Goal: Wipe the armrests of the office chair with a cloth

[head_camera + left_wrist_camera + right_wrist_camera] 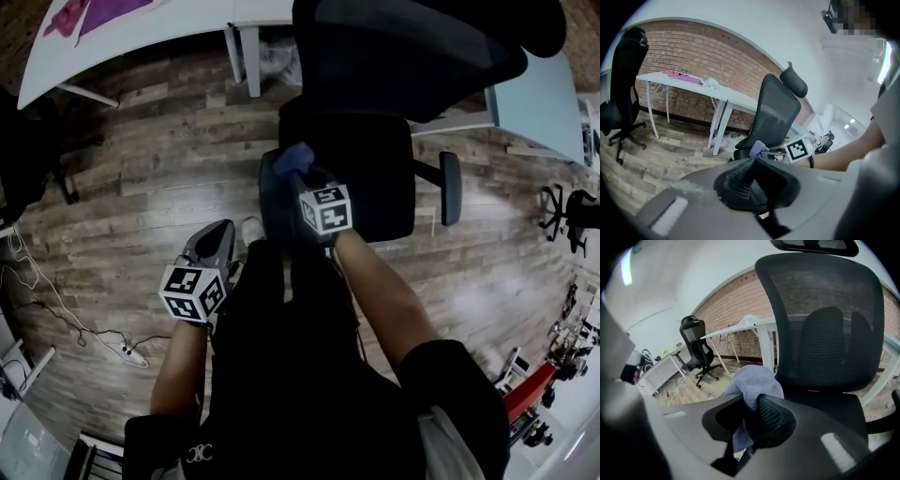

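Held left tongs (223,234) pressed together and empty, low and back, clear of the work. Pinched blue cloth (292,156) in right tongs (300,176), bunched past the tips, just over near armrest (270,202) for wiping. Spotted far armrest (451,187) well off rightward, probably next.
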